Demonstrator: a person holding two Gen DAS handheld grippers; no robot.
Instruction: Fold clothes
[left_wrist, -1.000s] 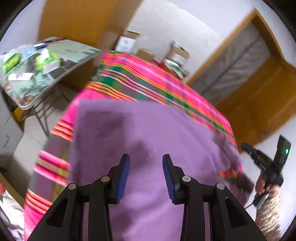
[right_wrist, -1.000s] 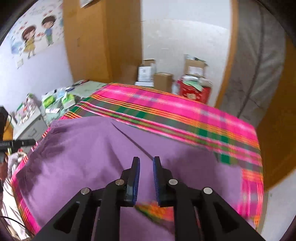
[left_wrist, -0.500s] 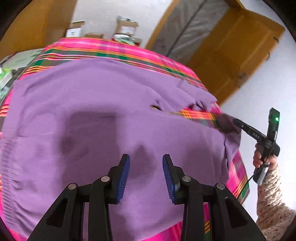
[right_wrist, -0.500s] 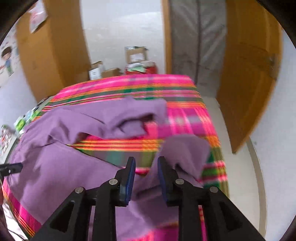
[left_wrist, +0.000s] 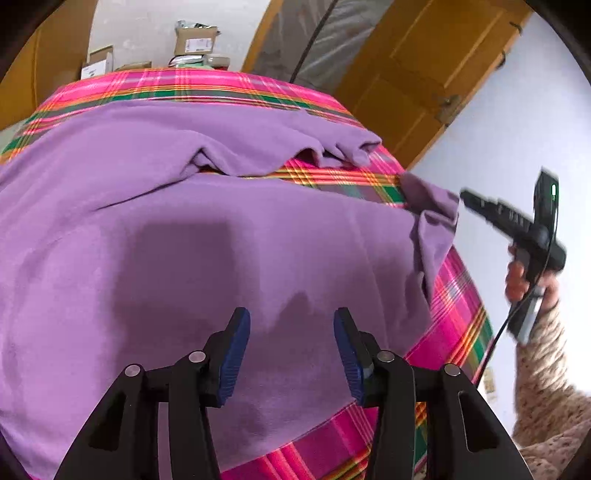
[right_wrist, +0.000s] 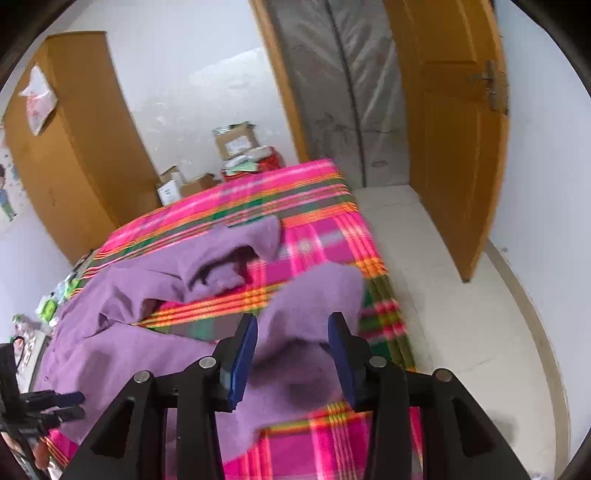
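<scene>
A purple garment (left_wrist: 229, 236) lies spread over a table with a pink plaid cloth (left_wrist: 229, 86). Its right part is split into two rumpled flaps, with plaid showing between them. My left gripper (left_wrist: 290, 321) hovers over the garment's near middle. Its jaws are opening and nothing is between them. My right gripper (right_wrist: 291, 326) is at the near flap (right_wrist: 317, 295) by the table's right edge. Its jaws are opening, and the flap lies slack between them, free of the pads. From the left wrist view, the right gripper (left_wrist: 466, 195) points at that flap's tip (left_wrist: 434, 201).
Cardboard boxes (right_wrist: 236, 142) stand on the floor behind the table. A wooden door (right_wrist: 454, 147) stands ajar at the right, with pale tiled floor (right_wrist: 461, 295) beside the table. A cluttered side table (right_wrist: 55, 299) is at the left. A hand in a knitted sleeve (left_wrist: 546, 369) holds the right gripper.
Both views swung right across the table. The right jaws, nearly shut on the purple flap half a second ago, have spread and the flap lies loose. The left jaws have also widened.
</scene>
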